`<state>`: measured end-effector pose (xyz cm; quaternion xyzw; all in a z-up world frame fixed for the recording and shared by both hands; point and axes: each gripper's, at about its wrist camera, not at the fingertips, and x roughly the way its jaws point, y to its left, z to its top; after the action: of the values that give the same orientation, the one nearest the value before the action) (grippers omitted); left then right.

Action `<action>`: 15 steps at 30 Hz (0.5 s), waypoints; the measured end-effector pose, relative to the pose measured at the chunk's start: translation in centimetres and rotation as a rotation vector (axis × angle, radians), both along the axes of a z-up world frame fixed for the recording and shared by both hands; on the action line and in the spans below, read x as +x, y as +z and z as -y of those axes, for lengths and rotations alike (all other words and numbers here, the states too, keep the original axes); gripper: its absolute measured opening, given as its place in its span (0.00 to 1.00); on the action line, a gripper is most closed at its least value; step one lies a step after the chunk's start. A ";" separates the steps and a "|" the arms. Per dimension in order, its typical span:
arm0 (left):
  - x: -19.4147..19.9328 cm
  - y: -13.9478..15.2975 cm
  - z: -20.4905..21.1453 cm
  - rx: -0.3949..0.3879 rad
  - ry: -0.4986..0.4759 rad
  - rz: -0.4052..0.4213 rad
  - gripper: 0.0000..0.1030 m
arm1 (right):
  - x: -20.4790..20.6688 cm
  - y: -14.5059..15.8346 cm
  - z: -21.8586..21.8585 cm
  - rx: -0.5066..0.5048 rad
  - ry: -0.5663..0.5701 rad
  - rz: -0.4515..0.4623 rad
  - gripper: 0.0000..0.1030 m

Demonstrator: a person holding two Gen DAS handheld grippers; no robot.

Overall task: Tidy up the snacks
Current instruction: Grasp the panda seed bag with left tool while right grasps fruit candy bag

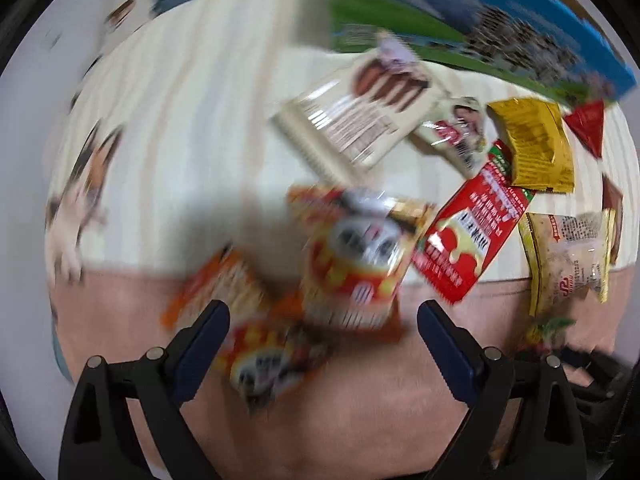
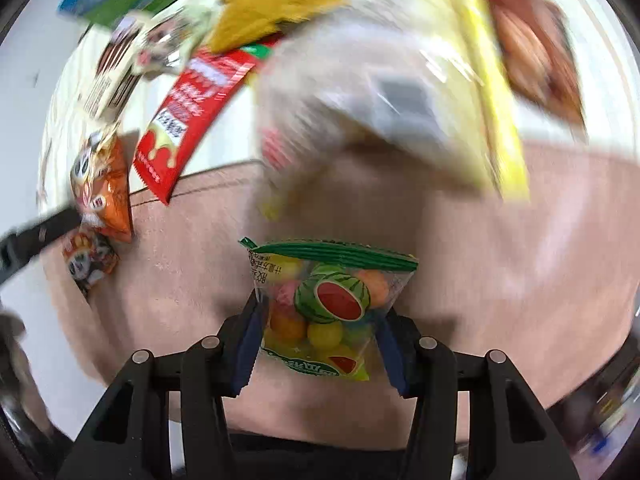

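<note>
Left wrist view: the left gripper [image 1: 322, 344] hangs released over orange panda snack packets [image 1: 352, 260] near the bed's [image 1: 180, 120] pink edge, other packets loose beside a blue box [image 1: 480, 20]. Right wrist view: the right gripper [image 2: 320, 344] is clenched on a watermelon candy bag [image 2: 328, 308], so sorting looks barely begun.

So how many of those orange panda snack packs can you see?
3, though blur may hide more: one panda pack ahead of the open left gripper, one by its left finger, one between the fingers.
</note>
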<state>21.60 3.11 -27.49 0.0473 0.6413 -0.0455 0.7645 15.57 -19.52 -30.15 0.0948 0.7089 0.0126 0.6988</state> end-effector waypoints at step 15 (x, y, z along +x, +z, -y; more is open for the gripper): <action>-3.0 -3.8 -1.5 -0.215 0.133 -0.142 0.53 | 1.3 -0.4 0.8 -0.004 -0.074 -0.006 0.53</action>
<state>18.59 4.61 -31.26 -0.0808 0.6869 -0.0666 0.7191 16.85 -20.29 -30.52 0.1196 0.7070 -0.0150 0.6969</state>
